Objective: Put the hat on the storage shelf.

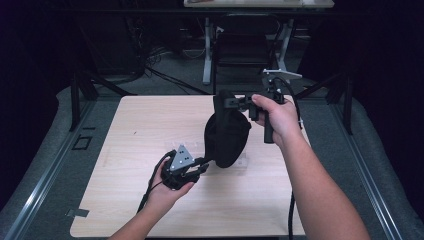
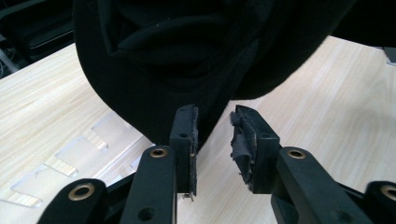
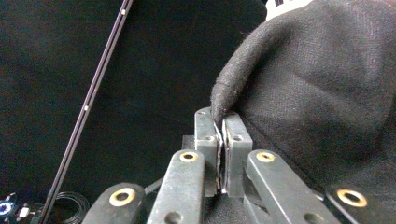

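The black cloth item [image 1: 227, 137], which looks like a cap or small pouch though the fabric is too dark to say which, hangs above the middle of the wooden table [image 1: 130, 130], lifted by its upper edge and with its rounded lower end close to the tabletop. The right gripper [image 3: 220, 154] has its jaws pressed together on a thin fold of that upper edge, and the bite looks shallow: only a narrow lip of fabric sits between the pads, so a tug or a twist of the wrist could pull the cloth free and drop it back on the table. The left gripper [image 2: 214, 140] sits just below the cloth's lower end, jaws apart, with the fabric's tip hanging just beyond them and not yet pinched. If it closes where it is, it may catch only the outermost fold or nothing at all. One left pad [image 2: 243, 144] looks frayed and ragged, which could weaken its hold on smooth cloth. A clear plastic piece [image 2: 70, 158] lies on the table just under the cloth; dragging the cloth low could sweep it aside.
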### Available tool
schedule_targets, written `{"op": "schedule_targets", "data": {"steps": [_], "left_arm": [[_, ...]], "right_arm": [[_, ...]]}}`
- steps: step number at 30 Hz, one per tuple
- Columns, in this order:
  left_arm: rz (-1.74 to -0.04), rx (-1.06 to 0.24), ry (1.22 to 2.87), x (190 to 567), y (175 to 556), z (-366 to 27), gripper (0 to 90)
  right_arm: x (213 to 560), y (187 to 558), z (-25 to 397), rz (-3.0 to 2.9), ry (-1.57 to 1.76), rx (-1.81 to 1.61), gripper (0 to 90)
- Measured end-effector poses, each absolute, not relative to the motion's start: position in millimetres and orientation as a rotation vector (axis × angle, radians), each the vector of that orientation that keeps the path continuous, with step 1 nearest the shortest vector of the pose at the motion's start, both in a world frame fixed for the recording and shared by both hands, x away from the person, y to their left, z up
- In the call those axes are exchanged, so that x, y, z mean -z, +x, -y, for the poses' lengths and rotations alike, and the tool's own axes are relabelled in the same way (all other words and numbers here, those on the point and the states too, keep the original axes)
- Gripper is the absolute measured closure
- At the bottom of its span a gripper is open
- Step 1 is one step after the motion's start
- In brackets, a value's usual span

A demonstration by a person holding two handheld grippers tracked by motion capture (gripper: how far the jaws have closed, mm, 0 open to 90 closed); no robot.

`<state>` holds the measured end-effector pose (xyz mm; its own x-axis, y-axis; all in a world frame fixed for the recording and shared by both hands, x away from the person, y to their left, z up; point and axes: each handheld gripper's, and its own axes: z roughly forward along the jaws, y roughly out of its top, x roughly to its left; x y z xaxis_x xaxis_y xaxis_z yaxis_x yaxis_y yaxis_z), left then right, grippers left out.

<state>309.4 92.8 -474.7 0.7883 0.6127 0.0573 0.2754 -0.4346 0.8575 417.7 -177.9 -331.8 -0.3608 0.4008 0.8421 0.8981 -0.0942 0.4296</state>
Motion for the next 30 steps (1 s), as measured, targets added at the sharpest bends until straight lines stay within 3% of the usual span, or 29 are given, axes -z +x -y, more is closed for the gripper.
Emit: {"op": "schedule_targets", "data": {"steps": [9, 30], "left_arm": [[-0.66, -0.476, 2.051, 474.0, 310.4, -91.7, 80.0], [-0.647, -0.543, 2.084, 474.7, 309.8, -106.1, 85.6]], "right_arm": [[331.2, 417.0, 177.0, 1.737, -1.405, 1.461, 86.0], [317.6, 410.8, 177.5, 1.725, -1.356, 1.528, 77.9]]}}
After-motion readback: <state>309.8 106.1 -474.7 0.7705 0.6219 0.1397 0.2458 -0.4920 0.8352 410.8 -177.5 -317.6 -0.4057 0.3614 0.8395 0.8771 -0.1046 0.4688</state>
